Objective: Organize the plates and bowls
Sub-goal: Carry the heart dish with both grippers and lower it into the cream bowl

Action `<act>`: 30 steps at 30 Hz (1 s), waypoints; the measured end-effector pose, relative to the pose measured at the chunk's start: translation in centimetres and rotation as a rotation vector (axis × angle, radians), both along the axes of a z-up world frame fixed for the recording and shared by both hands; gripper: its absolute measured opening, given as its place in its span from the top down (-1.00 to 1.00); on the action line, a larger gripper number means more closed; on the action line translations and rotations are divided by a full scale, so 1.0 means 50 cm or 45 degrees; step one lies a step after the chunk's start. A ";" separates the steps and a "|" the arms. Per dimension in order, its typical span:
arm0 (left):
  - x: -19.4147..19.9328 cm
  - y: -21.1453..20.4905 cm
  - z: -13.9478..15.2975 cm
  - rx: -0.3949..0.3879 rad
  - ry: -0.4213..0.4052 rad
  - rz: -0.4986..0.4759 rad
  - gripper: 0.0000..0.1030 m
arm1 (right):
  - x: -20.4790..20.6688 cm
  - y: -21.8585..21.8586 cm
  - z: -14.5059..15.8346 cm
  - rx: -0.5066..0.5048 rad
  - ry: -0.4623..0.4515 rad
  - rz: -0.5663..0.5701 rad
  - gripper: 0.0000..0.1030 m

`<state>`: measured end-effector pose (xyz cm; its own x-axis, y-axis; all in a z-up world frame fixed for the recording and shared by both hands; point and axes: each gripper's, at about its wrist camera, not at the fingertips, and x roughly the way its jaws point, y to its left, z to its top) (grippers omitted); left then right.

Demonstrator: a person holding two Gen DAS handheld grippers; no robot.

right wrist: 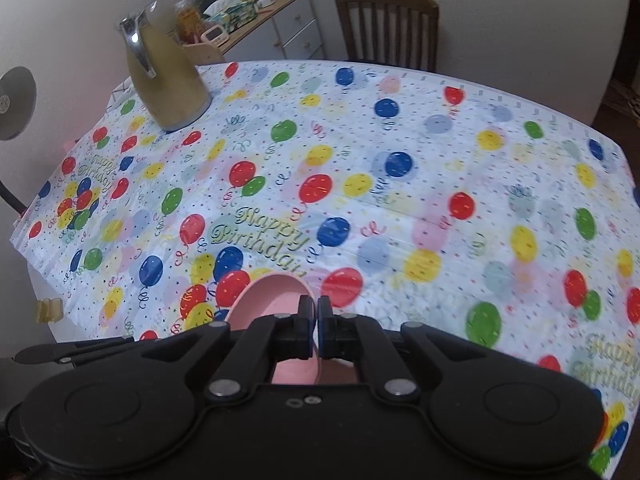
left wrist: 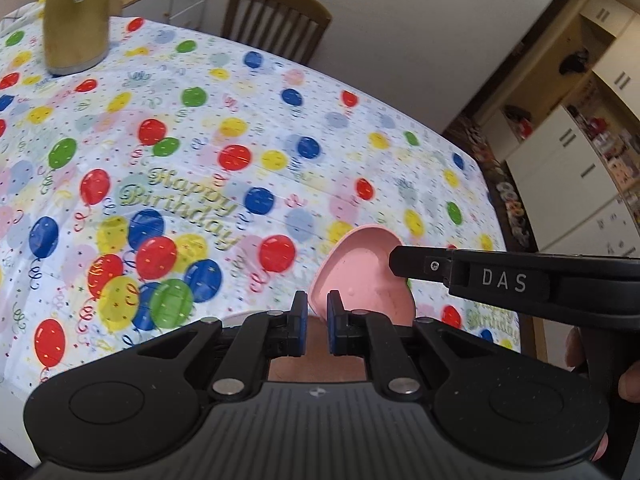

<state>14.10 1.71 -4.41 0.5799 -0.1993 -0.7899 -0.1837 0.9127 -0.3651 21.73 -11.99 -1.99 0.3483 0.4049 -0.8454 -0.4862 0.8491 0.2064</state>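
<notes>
A pink bowl [left wrist: 360,264] hangs tilted above the balloon-print tablecloth [left wrist: 240,128], held from two sides. In the left wrist view my left gripper [left wrist: 317,312] is shut on its near rim, the blue pads pinching the edge. My right gripper [left wrist: 394,260] comes in from the right and clamps the opposite rim. In the right wrist view the same pink bowl [right wrist: 268,300] sits left of my right gripper [right wrist: 317,320], whose pads are pressed together on its edge. My left gripper [right wrist: 24,356] shows as black fingers at the lower left. The bowl's underside is hidden.
A gold jug [right wrist: 168,80] with a chrome handle stands at the table's far left corner. A wooden chair [right wrist: 388,20] is pushed in at the far side. A cluttered sideboard [right wrist: 256,12] lines the wall. White cabinets [left wrist: 560,160] stand to the right. A person's fingers [left wrist: 628,384] grip the right tool.
</notes>
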 end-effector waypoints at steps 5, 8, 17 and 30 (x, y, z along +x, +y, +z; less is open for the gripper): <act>-0.009 -0.060 0.007 0.002 0.000 -0.103 0.82 | -0.033 -0.064 0.015 -0.006 -0.016 -0.078 0.98; -0.010 -0.100 0.009 0.004 0.001 -0.164 0.82 | -0.045 -0.106 0.018 -0.006 -0.011 -0.125 0.98; 0.009 -0.233 -0.004 -0.003 0.042 -0.310 0.82 | -0.061 -0.243 0.013 -0.012 0.003 -0.242 0.98; 0.000 -0.387 -0.085 0.020 0.204 -0.448 0.82 | -0.092 -0.421 -0.068 -0.019 0.145 -0.351 0.98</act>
